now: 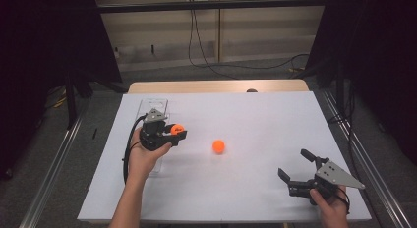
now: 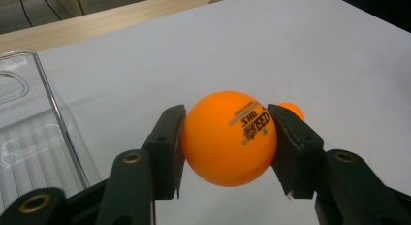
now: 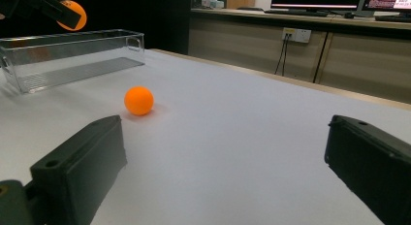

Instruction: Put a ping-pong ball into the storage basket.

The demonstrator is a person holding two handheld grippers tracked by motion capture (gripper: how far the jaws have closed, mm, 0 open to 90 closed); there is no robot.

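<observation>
My left gripper (image 1: 178,130) is shut on an orange ping-pong ball (image 2: 228,137), which it holds off the table next to a clear plastic box (image 1: 156,104); black print shows on the ball. In the right gripper view the held ball (image 3: 71,14) hangs above the box (image 3: 72,57). A second orange ball (image 1: 219,146) lies loose on the white tabletop (image 1: 255,120) near its middle, also seen as the ball (image 3: 139,100) ahead of my right gripper. My right gripper (image 1: 295,165) stands open near the front right of the table, with nothing between its jaws.
The clear box (image 2: 29,123) lies along the left side of the table. A wooden strip (image 1: 216,86) runs along the far edge. Metal rails (image 1: 54,159) flank the table, and cables (image 1: 236,66) lie on the floor behind it.
</observation>
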